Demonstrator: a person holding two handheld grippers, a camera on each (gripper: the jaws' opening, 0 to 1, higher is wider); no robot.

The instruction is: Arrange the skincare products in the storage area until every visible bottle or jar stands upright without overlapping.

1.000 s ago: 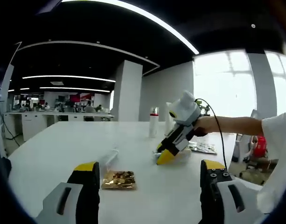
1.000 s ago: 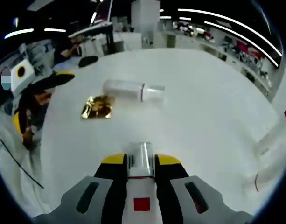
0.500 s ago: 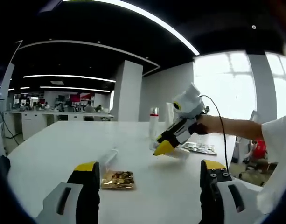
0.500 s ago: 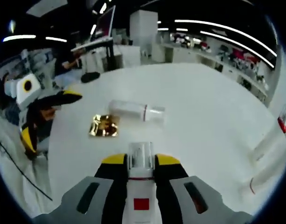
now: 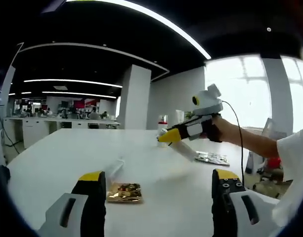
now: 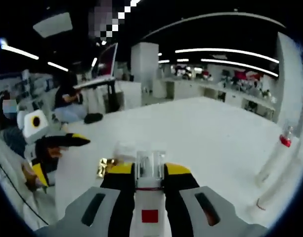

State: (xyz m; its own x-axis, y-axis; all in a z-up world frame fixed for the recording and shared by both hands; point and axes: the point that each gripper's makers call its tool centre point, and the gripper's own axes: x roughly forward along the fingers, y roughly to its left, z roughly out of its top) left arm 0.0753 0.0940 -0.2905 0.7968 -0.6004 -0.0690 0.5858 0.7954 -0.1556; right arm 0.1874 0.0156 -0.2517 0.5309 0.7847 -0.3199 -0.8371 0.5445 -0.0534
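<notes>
My right gripper (image 6: pixel 150 170) is shut on a clear bottle (image 6: pixel 150 165) with a red band, held off the white table (image 6: pixel 205 133). In the left gripper view the right gripper (image 5: pixel 167 136) hangs level above the table's far side, in a person's hand. My left gripper (image 5: pixel 158 177) stands open with nothing between its jaws. Beyond them, a second clear bottle (image 5: pixel 114 168) lies on its side next to a gold packet (image 5: pixel 124 192). The gold packet (image 6: pixel 106 168) peeks out beside my right jaws. A tall red-capped bottle (image 6: pixel 277 153) stands upright at the right.
Another pale tube (image 6: pixel 289 185) stands near the red-capped bottle at the table's right edge. A flat printed packet (image 5: pixel 213 158) lies beyond my left gripper's right jaw. The left gripper (image 6: pixel 52 148) shows at the left. Desks and seated people fill the background.
My right gripper has risen off the table and tipped up to level, carrying the clear bottle. The left gripper has stayed still and open.
</notes>
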